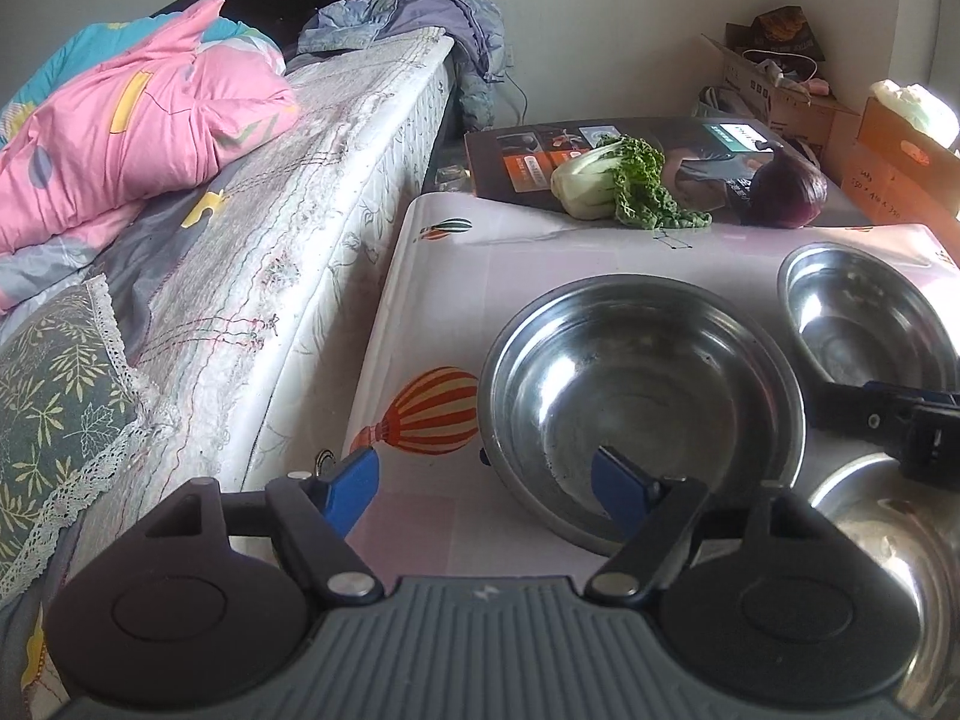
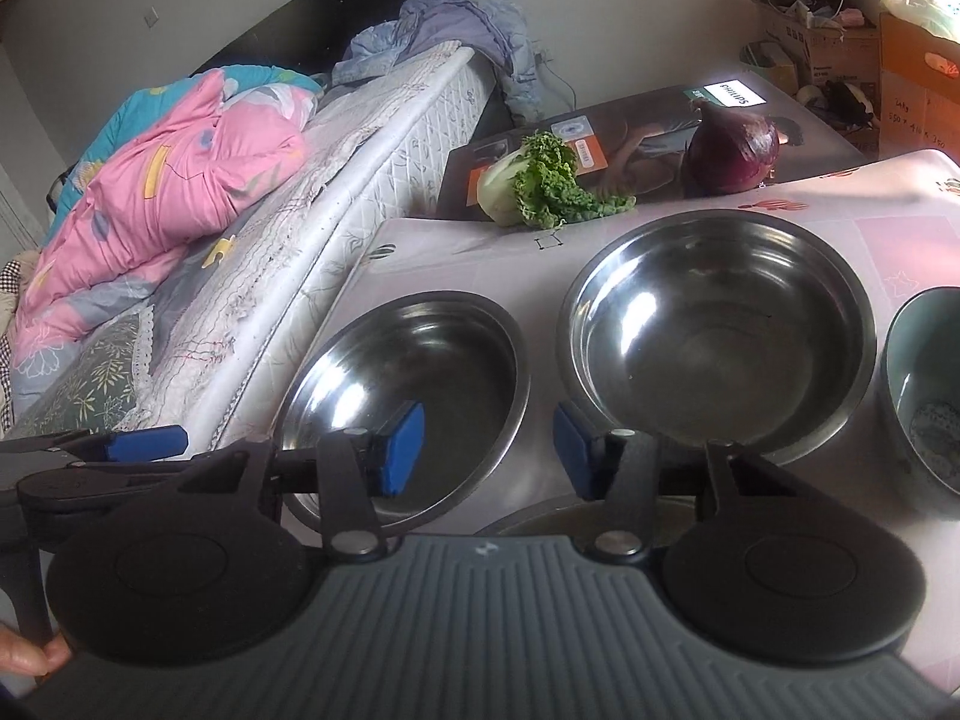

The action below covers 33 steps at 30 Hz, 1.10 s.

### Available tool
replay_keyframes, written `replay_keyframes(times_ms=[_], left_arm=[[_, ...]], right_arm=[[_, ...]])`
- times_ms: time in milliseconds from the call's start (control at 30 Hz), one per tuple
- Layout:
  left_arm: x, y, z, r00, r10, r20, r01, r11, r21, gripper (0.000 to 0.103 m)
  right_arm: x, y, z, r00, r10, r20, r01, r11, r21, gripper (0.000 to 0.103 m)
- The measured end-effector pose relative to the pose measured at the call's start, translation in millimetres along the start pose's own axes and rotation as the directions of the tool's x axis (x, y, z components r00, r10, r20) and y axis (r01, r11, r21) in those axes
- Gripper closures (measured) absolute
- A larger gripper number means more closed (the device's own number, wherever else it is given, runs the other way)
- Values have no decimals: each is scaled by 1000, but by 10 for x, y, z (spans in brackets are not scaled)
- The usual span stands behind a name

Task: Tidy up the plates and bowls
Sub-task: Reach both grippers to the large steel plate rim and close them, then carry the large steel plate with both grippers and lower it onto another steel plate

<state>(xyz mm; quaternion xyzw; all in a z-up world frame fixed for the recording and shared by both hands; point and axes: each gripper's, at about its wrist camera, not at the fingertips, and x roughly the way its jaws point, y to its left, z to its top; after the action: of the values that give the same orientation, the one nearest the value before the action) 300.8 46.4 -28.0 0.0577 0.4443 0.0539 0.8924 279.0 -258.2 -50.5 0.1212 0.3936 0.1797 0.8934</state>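
**Two grippers over three steel bowls**

While we hold both grippers above the balloon-print table (image 1: 432, 276), nothing sits between either pair of blue pads. Our left gripper (image 1: 483, 489) stands wide apart, straddling the near-left rim of the wide steel bowl (image 1: 642, 396) – one pad inside it, one outside, neither pressing. Our right gripper (image 2: 487, 450) is about half open over the gap between that bowl and the deeper steel bowl (image 2: 720, 330). A third steel dish (image 1: 894, 564) lies nearest us; a green ceramic bowl (image 2: 927, 384) stands at the right – beside the deeper one.
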Motion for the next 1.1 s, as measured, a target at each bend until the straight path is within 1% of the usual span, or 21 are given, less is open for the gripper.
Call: replay_keyframes(times_ms=[67, 133, 267, 400, 533, 700, 800, 867, 900, 1000, 1033, 1100], left_arm=[[109, -48, 9, 999, 26, -27, -26, 999, 19, 37], [173, -51, -16, 998, 34, -56, -33, 999, 26, 43], [228, 24, -106, 994, -2, -113, 5, 1000, 24, 43], [230, 166, -255, 988, -19, -156, 22, 1000, 14, 43], [194, 286, -334, 985, -48, -168, 47, 999, -12, 43], [200, 359, -332, 982, -61, -179, 56, 998, -33, 44], [229, 377, -313, 978, -77, -193, 68, 996, -52, 51], [249, 380, -314, 977, -82, -198, 71, 996, -60, 59], [255, 384, -317, 976, -87, -200, 75, 995, -67, 61], [262, 372, -313, 975, -102, -199, 89, 993, -72, 70], [260, 358, -309, 975, -103, -198, 91, 993, -69, 76], [250, 325, -307, 977, -90, -195, 80, 995, -60, 76]], right_arm=[[81, 38, 20, 1000, 3, -14, -3, 1000, -24, 69], [123, 53, 28, 1000, 7, -25, -8, 999, -34, 74], [164, 62, 14, 999, 2, -43, -4, 999, -52, 80], [193, 75, 8, 998, -1, -60, -3, 998, -63, 83], [304, 154, 9, 995, 11, -95, -18, 996, -82, 83], [500, 255, -8, 987, 33, -155, -48, 994, -93, 83], [587, 276, -14, 982, 45, -181, -60, 995, -80, 84], [629, 263, -15, 978, 58, -199, -71, 996, -60, 89], [652, 247, -15, 976, 66, -209, -77, 996, -45, 90], [686, 211, -25, 971, 82, -225, -88, 996, -17, 94], [686, 207, -29, 971, 85, -226, -90, 996, -13, 95], [675, 217, -39, 971, 79, -224, -86, 996, -24, 94]])
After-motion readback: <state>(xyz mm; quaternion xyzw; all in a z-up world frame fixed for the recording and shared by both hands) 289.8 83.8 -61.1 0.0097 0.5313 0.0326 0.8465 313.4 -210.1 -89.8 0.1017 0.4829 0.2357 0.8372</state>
